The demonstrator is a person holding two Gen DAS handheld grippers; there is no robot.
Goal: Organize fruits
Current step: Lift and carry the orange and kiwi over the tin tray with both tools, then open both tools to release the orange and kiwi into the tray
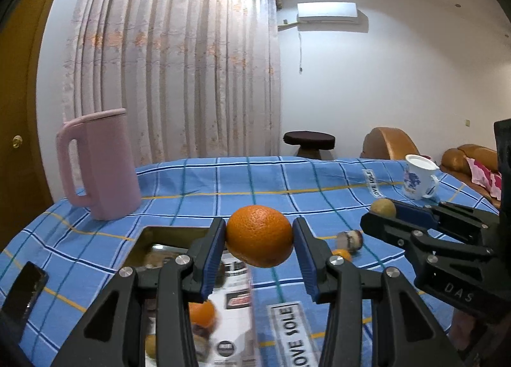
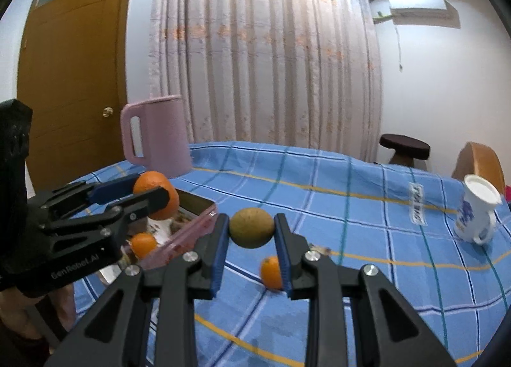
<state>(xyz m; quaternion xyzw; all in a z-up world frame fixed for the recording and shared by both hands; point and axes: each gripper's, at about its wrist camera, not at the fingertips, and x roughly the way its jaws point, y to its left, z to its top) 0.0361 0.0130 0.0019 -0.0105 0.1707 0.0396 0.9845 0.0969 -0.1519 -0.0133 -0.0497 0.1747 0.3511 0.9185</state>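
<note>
My left gripper [image 1: 259,240] is shut on a large orange [image 1: 259,239] and holds it above the open tin box [image 1: 166,236]; the gripper also shows in the right wrist view [image 2: 153,189] with the orange [image 2: 156,194]. My right gripper [image 2: 251,229] is shut on a brownish-green fruit [image 2: 251,228], held above the cloth to the right of the box [image 2: 194,226]; it also shows in the left wrist view [image 1: 383,207]. A small orange [image 2: 142,244] lies in the box. Another small orange [image 2: 270,272] lies on the cloth.
A pink jug [image 1: 99,165] stands at the far left of the blue checked tablecloth [image 1: 287,181]. A white mug [image 1: 418,176] stands at the far right. A small dark fruit [image 1: 350,239] lies on the cloth. A dark phone [image 1: 24,290] lies at the left edge.
</note>
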